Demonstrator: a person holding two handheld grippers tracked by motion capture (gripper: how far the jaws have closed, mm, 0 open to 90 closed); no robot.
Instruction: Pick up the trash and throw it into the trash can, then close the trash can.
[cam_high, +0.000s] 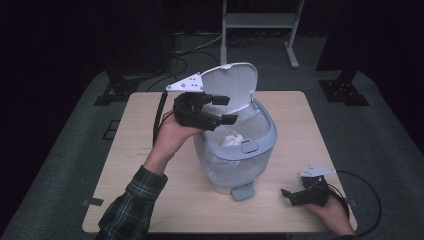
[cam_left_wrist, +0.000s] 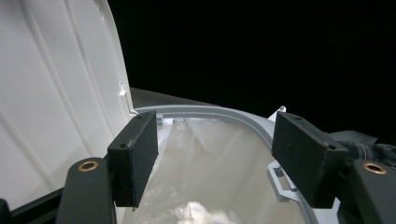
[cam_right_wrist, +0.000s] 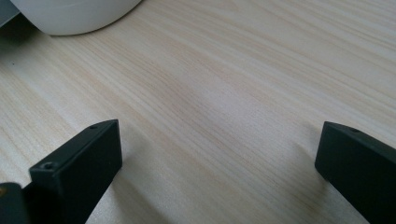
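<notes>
A small white waste bin (cam_high: 239, 165) with a grey rim (cam_left_wrist: 219, 112) stands mid-table, its lid (cam_high: 231, 85) raised upright. A clear bag lines it, and crumpled white paper (cam_high: 232, 140) lies inside. My left gripper (cam_high: 224, 109) hovers open over the bin's left rim, just in front of the lid, with nothing between its jaws. In the left gripper view the lid's inner face (cam_left_wrist: 56, 93) is at the left and the liner (cam_left_wrist: 210, 163) lies below. My right gripper (cam_high: 289, 196) rests open on the table near the front right corner, jaws empty over bare wood (cam_right_wrist: 224, 107).
The light wooden table (cam_high: 150, 165) has a grey foot pedal (cam_high: 243, 192) jutting from the bin's front. The bin's white base (cam_right_wrist: 70, 16) shows at the right gripper view's top left. Cables trail from both grippers. A metal stand (cam_high: 260, 22) and dark floor lie beyond the table.
</notes>
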